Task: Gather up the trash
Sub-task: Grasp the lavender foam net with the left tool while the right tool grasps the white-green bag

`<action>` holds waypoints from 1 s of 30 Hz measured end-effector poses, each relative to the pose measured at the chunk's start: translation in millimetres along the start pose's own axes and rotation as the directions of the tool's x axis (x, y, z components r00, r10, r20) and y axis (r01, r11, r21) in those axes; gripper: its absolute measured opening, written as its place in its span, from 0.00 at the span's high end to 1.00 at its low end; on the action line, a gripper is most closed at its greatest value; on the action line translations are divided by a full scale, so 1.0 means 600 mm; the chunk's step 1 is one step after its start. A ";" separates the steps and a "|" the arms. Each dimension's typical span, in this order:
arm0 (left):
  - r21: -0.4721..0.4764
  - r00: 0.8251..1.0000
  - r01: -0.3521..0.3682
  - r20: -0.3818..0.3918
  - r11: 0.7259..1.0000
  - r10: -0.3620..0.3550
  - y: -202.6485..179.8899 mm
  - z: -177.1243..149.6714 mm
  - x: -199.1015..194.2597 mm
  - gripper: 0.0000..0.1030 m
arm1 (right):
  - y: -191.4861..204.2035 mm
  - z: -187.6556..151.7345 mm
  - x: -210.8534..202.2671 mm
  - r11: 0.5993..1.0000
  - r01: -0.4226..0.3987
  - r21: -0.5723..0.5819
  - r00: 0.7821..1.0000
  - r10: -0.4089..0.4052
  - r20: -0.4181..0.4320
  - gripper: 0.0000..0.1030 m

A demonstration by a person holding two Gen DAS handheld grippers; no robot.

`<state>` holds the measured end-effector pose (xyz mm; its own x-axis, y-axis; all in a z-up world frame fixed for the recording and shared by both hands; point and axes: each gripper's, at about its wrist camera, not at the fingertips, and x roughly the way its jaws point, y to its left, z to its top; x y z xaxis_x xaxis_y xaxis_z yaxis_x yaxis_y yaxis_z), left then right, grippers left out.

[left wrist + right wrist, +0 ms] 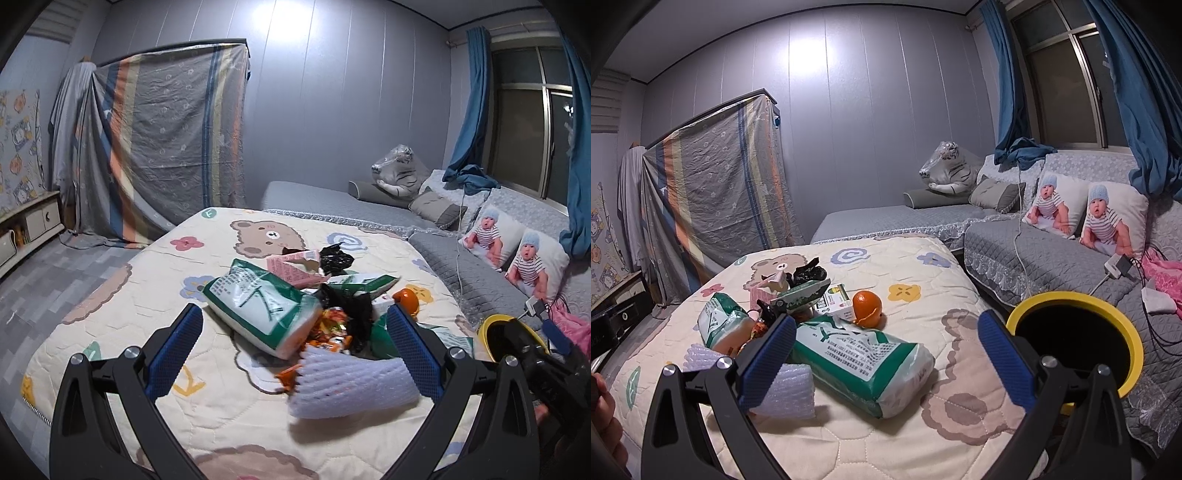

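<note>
A pile of trash lies on the cartoon-print quilt [207,410]. It holds a green-and-white bag [266,306], a pink carton [295,267], a black plastic bag [336,258], orange snack wrappers [328,334] and a white foam net [354,384]. My left gripper [293,352] stands open over the pile, with the foam net close to its right finger. My right gripper [886,360] is open above a second green-and-white bag [864,363], and an orange [866,302] sits behind it. A yellow-rimmed bin [1067,297] stands at the right, beside the right finger.
A grey sofa [1052,258] runs along the right with two baby-print cushions [1112,218], a plush tiger [947,166], a charger with cables [1117,267] and pink cloth [1167,277]. A striped sheet [159,147] hangs at the back left. A low cabinet [33,221] stands at the left wall.
</note>
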<state>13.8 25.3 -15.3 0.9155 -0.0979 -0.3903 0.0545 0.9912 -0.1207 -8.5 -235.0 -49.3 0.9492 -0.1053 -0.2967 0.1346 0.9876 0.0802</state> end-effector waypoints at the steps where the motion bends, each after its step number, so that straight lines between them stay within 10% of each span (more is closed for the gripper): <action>1: 0.003 1.000 -0.012 -0.005 1.000 0.012 0.008 0.000 0.006 0.07 | 0.004 0.000 0.000 1.000 -0.007 -0.021 1.000 0.007 0.006 0.08; 20: 0.015 0.999 -0.040 -0.015 0.999 0.040 0.107 -0.006 0.082 0.08 | 0.084 -0.026 0.037 0.893 -0.383 -0.235 0.922 0.354 -0.156 0.08; 26: 0.295 0.987 0.157 -0.087 0.942 -0.137 0.051 -0.044 0.071 0.07 | 0.031 -0.022 0.062 0.902 -0.328 -0.280 0.939 0.280 -0.199 0.08; 30: 0.267 0.951 0.298 -0.168 0.916 -0.260 0.039 -0.054 0.084 0.07 | -0.006 -0.033 0.098 0.874 -0.349 -0.338 0.923 0.260 -0.283 0.08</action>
<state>48.2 40.5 -67.6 0.7892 -0.3662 -0.4930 0.4295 0.9029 0.0168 41.1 -242.6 -85.6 0.8309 0.1923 -0.5222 -0.3102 0.9391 -0.1477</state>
